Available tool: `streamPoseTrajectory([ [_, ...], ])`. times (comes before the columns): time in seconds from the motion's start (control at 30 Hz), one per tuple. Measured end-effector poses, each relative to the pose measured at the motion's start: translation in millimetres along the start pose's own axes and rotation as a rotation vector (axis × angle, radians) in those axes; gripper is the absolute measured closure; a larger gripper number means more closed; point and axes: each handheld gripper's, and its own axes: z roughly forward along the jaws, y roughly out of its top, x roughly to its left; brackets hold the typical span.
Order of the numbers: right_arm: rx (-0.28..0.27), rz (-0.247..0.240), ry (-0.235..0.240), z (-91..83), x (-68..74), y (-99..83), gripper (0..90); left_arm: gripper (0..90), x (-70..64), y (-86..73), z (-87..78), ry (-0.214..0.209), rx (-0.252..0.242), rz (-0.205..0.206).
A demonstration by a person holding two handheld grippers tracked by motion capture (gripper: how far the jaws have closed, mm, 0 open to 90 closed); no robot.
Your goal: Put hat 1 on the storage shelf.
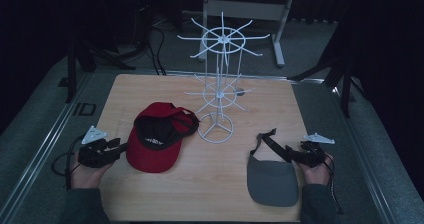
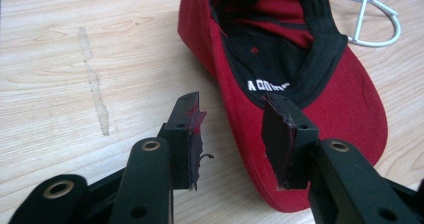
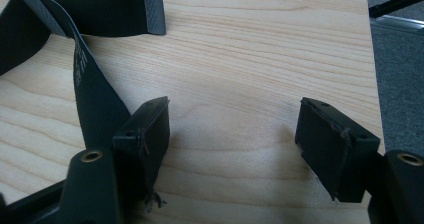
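A red cap lies upside down on the wooden table, left of centre, its black lining facing up. My left gripper sits at the cap's left side. In the left gripper view it is open, and the red cap's brim edge lies between the jaws without being pinched. A grey visor with a black strap lies at the right. My right gripper is open beside that strap. In the right gripper view the black strap runs past the left jaw, and bare wood shows between the jaws of the gripper.
A white wire display rack with two tiers of radial hooks stands at the table's middle back, its round base just beyond the cap. Grey floor and metal rails surround the table. The table's right edge is close to my right gripper.
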Motion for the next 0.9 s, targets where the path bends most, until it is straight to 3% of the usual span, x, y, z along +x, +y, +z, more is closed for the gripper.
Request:
streamPoseTrajectory([
  [0.23, 0.000, 0.000, 0.001, 0.0, 0.0, 0.0, 29.4, 68.9, -3.3, -0.5, 5.6, -0.028, 0.036, 0.008],
  [0.47, 0.001, 0.000, 0.001, 0.0, 0.0, 0.0, 29.4, 79.0, -6.3, -1.2, 6.9, -0.024, 0.068, -0.006],
  [0.6, 0.000, -0.001, 0.001, 0.0, 0.0, 0.0, 29.4, 80.3, -10.0, -1.3, 7.6, -0.041, 0.094, 0.002],
  [0.73, 0.000, -0.001, 0.001, 0.1, 0.0, 0.0, 29.4, 79.9, -19.1, 0.3, 10.8, -0.085, 0.122, 0.032],
  [0.9, 0.000, -0.002, 0.001, 0.1, -0.1, 0.0, 29.3, 80.5, -34.7, 4.5, 19.2, -0.181, 0.156, 0.062],
])
